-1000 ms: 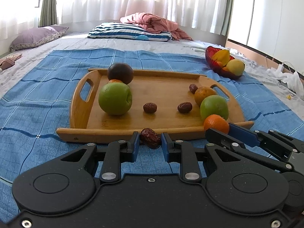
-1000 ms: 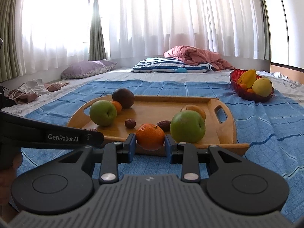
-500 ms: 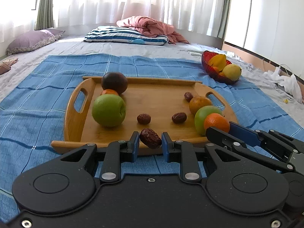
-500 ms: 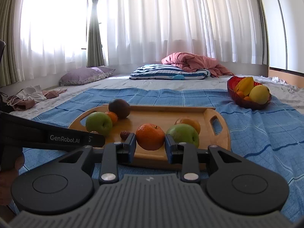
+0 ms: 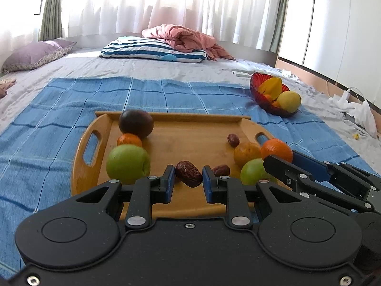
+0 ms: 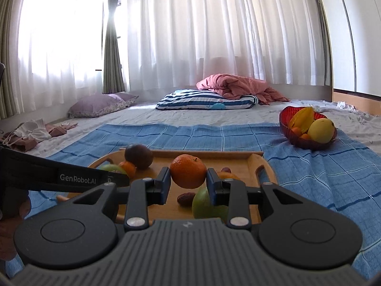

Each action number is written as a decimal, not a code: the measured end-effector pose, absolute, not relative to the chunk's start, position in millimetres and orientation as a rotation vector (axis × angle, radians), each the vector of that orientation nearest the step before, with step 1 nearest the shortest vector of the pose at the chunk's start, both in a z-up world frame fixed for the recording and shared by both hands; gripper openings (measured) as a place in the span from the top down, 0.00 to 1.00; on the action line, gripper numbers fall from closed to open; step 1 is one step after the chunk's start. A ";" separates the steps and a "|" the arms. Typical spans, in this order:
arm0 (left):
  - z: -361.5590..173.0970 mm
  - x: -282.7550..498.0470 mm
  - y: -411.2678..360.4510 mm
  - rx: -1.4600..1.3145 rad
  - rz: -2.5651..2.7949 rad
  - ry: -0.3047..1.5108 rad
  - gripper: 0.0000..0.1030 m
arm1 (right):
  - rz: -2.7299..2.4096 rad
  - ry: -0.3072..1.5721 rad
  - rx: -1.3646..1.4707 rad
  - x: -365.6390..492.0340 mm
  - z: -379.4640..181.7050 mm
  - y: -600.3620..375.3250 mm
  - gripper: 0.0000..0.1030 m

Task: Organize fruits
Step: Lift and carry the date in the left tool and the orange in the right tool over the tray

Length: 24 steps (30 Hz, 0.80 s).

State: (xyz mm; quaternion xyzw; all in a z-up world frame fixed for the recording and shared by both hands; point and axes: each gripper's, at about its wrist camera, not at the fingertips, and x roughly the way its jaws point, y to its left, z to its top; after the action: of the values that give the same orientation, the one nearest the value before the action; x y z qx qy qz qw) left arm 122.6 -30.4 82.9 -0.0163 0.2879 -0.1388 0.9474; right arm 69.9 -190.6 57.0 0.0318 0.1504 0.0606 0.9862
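Left wrist view: left claw [image 5: 188,181] pinches a wrinkled dark-red date [image 5: 188,173] above the wooden handled tray [image 5: 197,140]; 2 green apples, more dates left there. Right wrist view: right claw [image 6: 188,186] pinches a round orange tangerine [image 6: 188,171], red glass fruit bowl [image 6: 307,140] well apart, partly filled.

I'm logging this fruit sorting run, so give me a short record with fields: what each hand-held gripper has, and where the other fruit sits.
left hand-held gripper: shut on a red date
right hand-held gripper: shut on a mandarin
wooden tray: green apple, dark round fruit, more dates and citrus
red bowl: yellow fruit, on the blue cloth beyond the tray
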 end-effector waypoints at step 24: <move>90.8 211.8 -43.3 -0.021 -0.269 0.676 0.77 | 0.085 0.367 0.121 134.5 78.1 -219.3 0.64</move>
State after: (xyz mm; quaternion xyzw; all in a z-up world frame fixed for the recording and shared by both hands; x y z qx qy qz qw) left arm 211.8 -43.3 90.8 -0.0100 0.3304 -0.1313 0.9346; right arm 134.5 -219.3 78.1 0.0601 0.1821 0.0424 0.9805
